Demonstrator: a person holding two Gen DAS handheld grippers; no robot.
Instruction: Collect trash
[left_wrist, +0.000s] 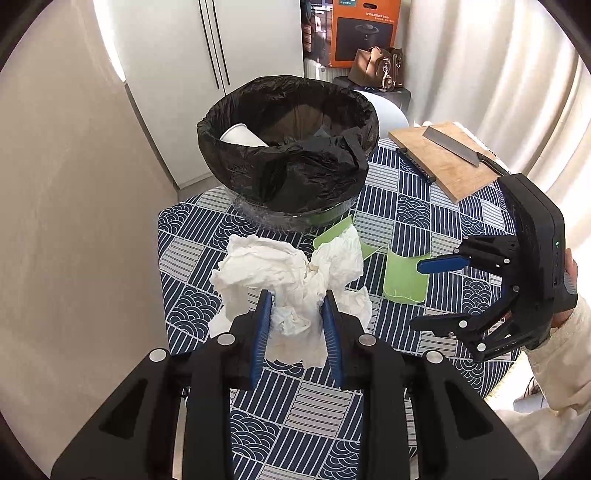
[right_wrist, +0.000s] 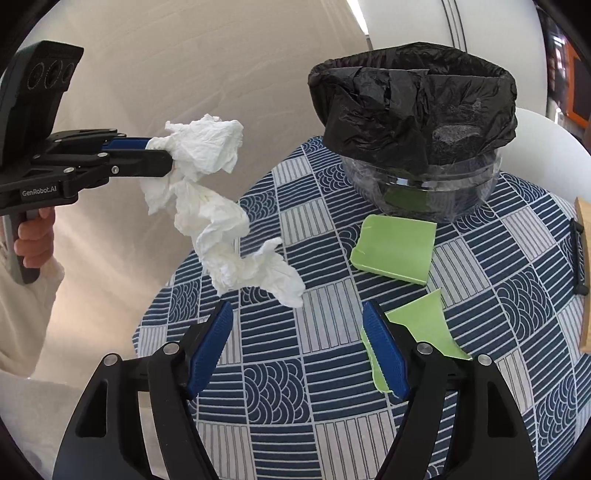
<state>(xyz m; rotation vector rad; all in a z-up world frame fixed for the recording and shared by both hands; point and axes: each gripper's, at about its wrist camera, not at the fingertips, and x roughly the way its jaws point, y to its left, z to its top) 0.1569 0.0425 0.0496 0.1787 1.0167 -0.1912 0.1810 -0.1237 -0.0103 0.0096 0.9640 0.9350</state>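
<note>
My left gripper (left_wrist: 295, 317) is shut on a crumpled white tissue (left_wrist: 291, 280) and holds it up above the table; in the right wrist view the tissue (right_wrist: 218, 206) hangs from the left gripper (right_wrist: 162, 155). A trash bin lined with a black bag (left_wrist: 288, 147) stands behind it, with a white paper cup (left_wrist: 242, 136) inside. Two green paper scraps (left_wrist: 404, 277) lie on the table in front of the bin (right_wrist: 413, 122). My right gripper (right_wrist: 299, 343) is open and empty, with a torn green scrap (right_wrist: 424, 328) beside its right finger.
The table has a blue and white patterned cloth (right_wrist: 295, 384). A wooden cutting board (left_wrist: 447, 158) with a cleaver (left_wrist: 454, 146) lies at the far right. A white cabinet and curtains stand behind the table.
</note>
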